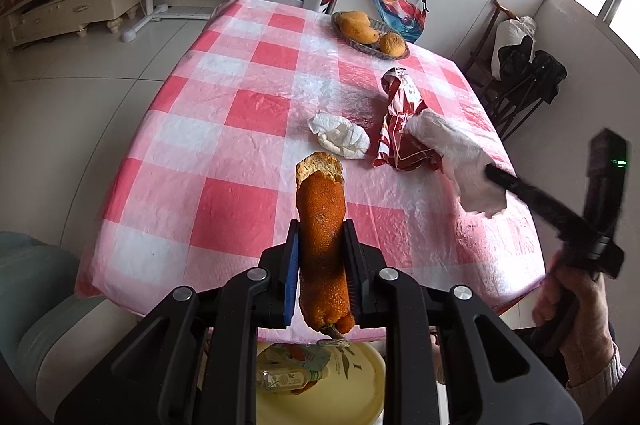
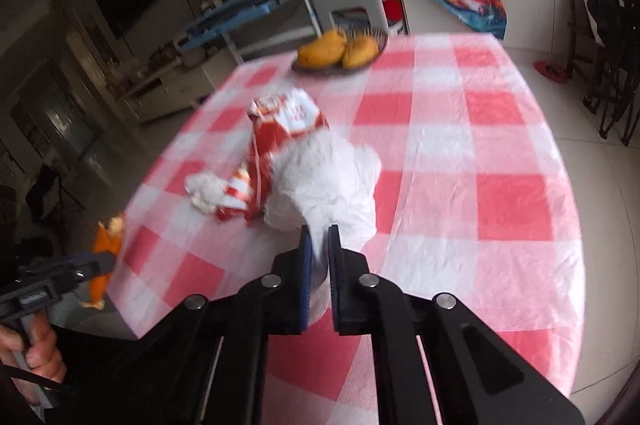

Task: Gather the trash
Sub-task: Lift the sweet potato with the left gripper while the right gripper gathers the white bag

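Two grippers are loaded at this moment, and the coming move is judged to turn on the bin lying below the table's near edge. The left gripper (image 1: 322, 265) is pinched on a long strip of orange peel (image 1: 322, 245), whose long axis runs straight out along the fingers, pale inner side showing at the far tip; the yellow bin (image 1: 360, 385), with a small bottle and scraps already inside, is seen directly beneath this gripper, so the left hand is the nearer one for a drop. The right gripper (image 2: 320, 245) is pressed together on a fold of a white crumpled tissue (image 2: 328, 181), which hangs forward from the fingers above the checked tablecloth (image 2: 480, 145) and, in these views, overlaps a red and white wrapper (image 2: 280, 129); whether they touch cannot be told. Just beyond the wrapper, toward the left hand's side, a second tissue wad (image 1: 340, 137) is left on the cloth. Well beyond, a basket of fruit (image 1: 370, 33) stands at the far edge.
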